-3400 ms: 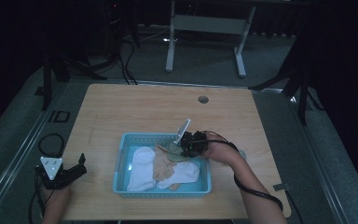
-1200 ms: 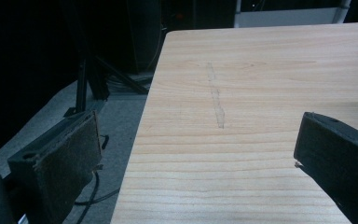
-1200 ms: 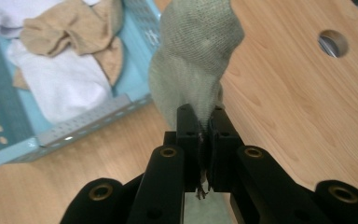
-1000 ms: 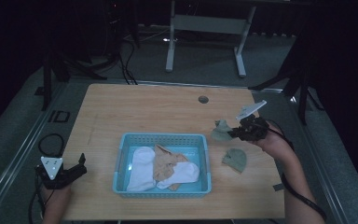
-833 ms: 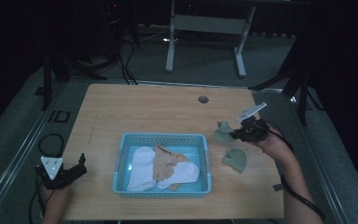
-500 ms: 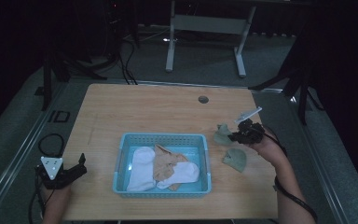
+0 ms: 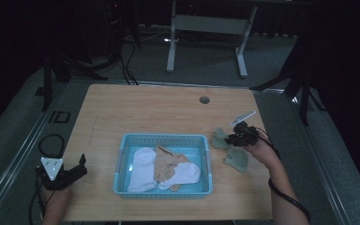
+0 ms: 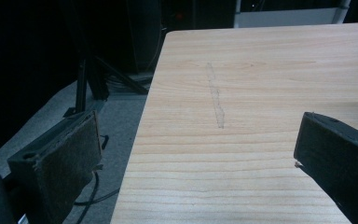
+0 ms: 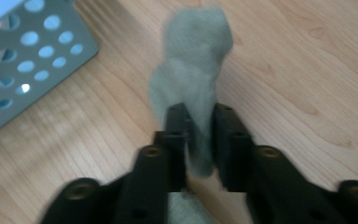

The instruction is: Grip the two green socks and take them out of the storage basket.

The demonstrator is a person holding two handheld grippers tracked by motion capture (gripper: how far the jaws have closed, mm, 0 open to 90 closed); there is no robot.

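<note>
A grey-green sock (image 7: pixel 220 139) (image 9: pixel 196 60) lies on the wooden table (image 7: pixel 159 108) just right of the blue basket (image 7: pixel 161 137) (image 9: pixel 23 51). My right gripper (image 7: pixel 234 138) (image 9: pixel 199 121) is low over its near end. The jaws have just been opening and now stand slightly apart with the sock's end still between them, so the gripper is open. A second grey-green sock (image 7: pixel 236 159) lies a little nearer, by the right hand. At the table's front left corner my left gripper (image 7: pixel 79 166) (image 8: pixel 196 163) rests open over bare wood with nothing between its pads.
Two white socks (image 7: pixel 143 164) and a tan one (image 7: pixel 166 164) lie in the basket. A round cable hole (image 7: pixel 204 100) sits near the table's far edge. Dark floor and stands surround the table, and a metal frame (image 7: pixel 206 28) stands behind it.
The right gripper carried the grey-green sock from the basket to the right, then sank to the table with it. Its jaws have parted. The left gripper has stayed put.
</note>
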